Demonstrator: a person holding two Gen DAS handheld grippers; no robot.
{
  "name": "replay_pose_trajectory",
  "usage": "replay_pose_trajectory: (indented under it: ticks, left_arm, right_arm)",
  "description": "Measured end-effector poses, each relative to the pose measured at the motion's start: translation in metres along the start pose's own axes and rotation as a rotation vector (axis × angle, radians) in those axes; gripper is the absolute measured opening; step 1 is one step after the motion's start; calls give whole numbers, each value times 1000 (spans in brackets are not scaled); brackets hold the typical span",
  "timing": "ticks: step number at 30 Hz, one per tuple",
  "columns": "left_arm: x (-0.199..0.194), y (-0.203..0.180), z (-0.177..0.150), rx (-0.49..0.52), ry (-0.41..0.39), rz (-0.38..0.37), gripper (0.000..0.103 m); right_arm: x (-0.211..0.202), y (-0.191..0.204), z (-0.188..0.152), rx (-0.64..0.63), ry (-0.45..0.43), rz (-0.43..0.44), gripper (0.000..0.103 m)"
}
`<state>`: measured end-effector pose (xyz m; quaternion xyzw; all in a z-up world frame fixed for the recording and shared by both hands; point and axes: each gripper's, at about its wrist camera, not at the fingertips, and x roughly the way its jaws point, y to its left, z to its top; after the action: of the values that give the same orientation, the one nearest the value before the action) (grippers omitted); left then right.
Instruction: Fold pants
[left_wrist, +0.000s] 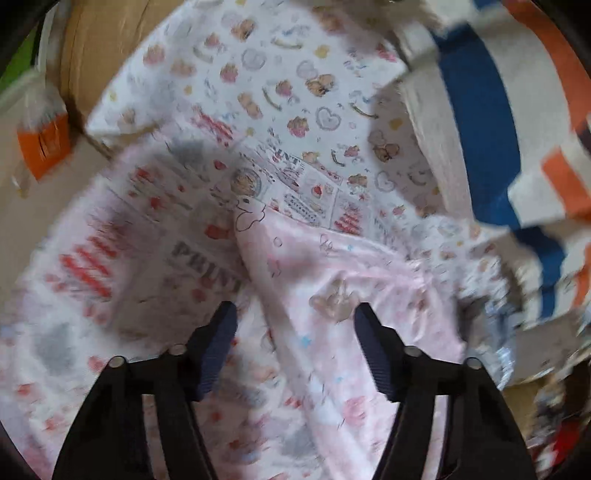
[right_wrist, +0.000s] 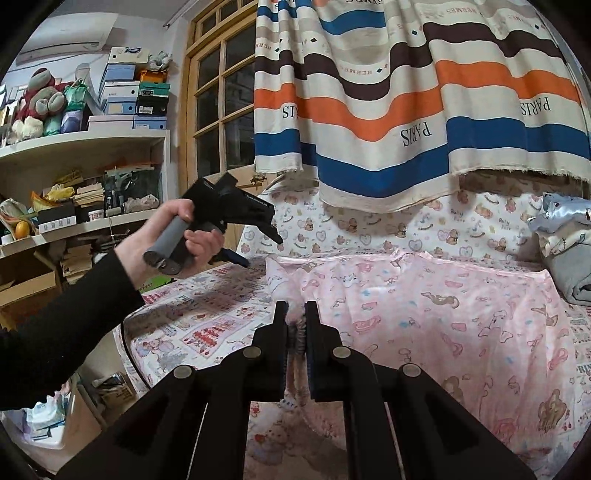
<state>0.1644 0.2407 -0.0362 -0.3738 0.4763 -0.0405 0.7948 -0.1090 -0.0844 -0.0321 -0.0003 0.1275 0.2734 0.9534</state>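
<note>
Pink satin pants (right_wrist: 424, 295) with a cartoon print lie spread across the bed's printed sheet (right_wrist: 207, 314). My right gripper (right_wrist: 295, 308) is shut on a bunched fold at the pants' near left edge, and fabric shows between its pads. A hand in a black sleeve holds my left gripper (right_wrist: 258, 248) in the air above the bed's left side. In the left wrist view, that gripper (left_wrist: 294, 312) is open and tilted down over the pants (left_wrist: 332, 266). Its jaws are clear of the cloth and nothing is between them. The left wrist view is blurred.
A striped curtain (right_wrist: 406, 110) hangs over the head of the bed and shows at the right as the curtain (left_wrist: 476, 129). Folded clothes (right_wrist: 569, 258) are stacked at the far right. Crowded shelves (right_wrist: 74, 147) and a wooden window (right_wrist: 221, 110) stand left. A cardboard box (left_wrist: 103, 55) sits beside the bed.
</note>
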Motion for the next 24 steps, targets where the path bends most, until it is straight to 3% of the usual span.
replay_pose_trajectory:
  ticks: [7, 10, 11, 12, 18, 24]
  left_arm:
    - [16, 12, 26, -79, -59, 32, 42]
    - [22, 13, 36, -86, -86, 28, 22]
    - [25, 13, 38, -78, -89, 47, 5]
    - [27, 13, 40, -65, -93, 59, 2]
    - [6, 7, 42, -3, -196, 100, 2]
    - [-21, 9, 55, 33, -248, 198, 2]
  right_arm:
    - [-4, -8, 0, 19, 1, -1, 8]
    - [-5, -6, -1, 24, 3, 13, 8]
    - [-4, -5, -2, 24, 4, 22, 8]
    - [-4, -3, -2, 23, 5, 27, 8]
    - [1, 12, -6, -10, 17, 92, 8]
    - [10, 35, -10, -10, 39, 188, 8]
